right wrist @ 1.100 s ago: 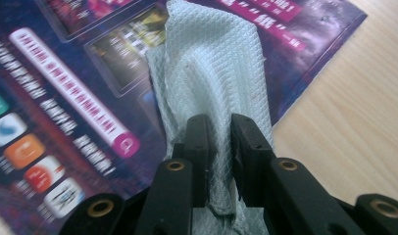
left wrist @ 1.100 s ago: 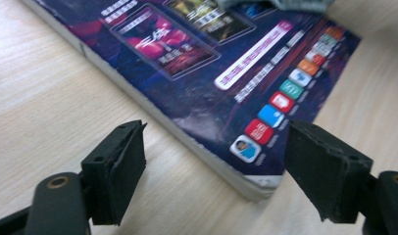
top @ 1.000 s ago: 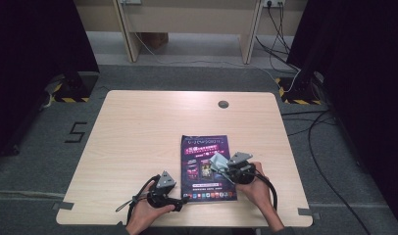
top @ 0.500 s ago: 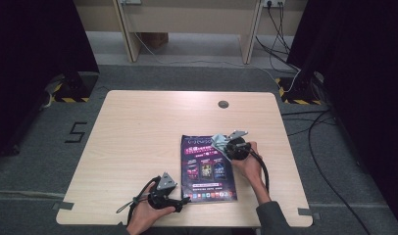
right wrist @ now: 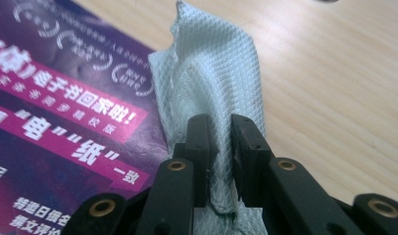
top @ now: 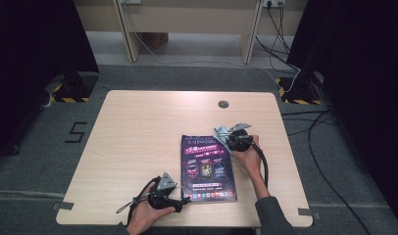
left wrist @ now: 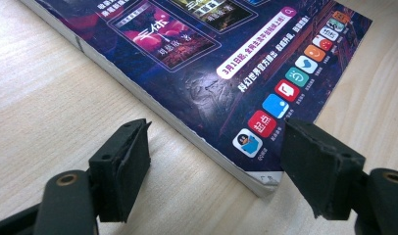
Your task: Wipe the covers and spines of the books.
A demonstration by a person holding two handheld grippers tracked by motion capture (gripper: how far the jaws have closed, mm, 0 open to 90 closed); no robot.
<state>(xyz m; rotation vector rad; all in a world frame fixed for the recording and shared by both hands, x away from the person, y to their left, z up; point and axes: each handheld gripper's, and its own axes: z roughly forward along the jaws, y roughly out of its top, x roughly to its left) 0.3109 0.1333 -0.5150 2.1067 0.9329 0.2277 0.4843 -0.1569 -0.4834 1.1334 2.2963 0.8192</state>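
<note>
right tongs (right wrist: 220, 147) clenched on a pale cloth (right wrist: 214, 73), bunched upright over the magazine's (top: 207, 166) far right corner. left tongs (left wrist: 214, 169) released, jaws wide, straddling the magazine's near left corner, low over the counter (top: 138, 127). magazine flat, right of centre, near the front edge.

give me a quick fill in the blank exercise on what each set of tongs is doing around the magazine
1. The right tongs are shut on a pale grey woven ____.
2. The glossy dark purple magazine lies flat on the light wooden ____.
3. The left tongs are ____, with the magazine's near corner between the jaws.
4. In the high view, the right tongs sit at the magazine's ____ right corner.

Missing words: cloth; table; open; far
</note>
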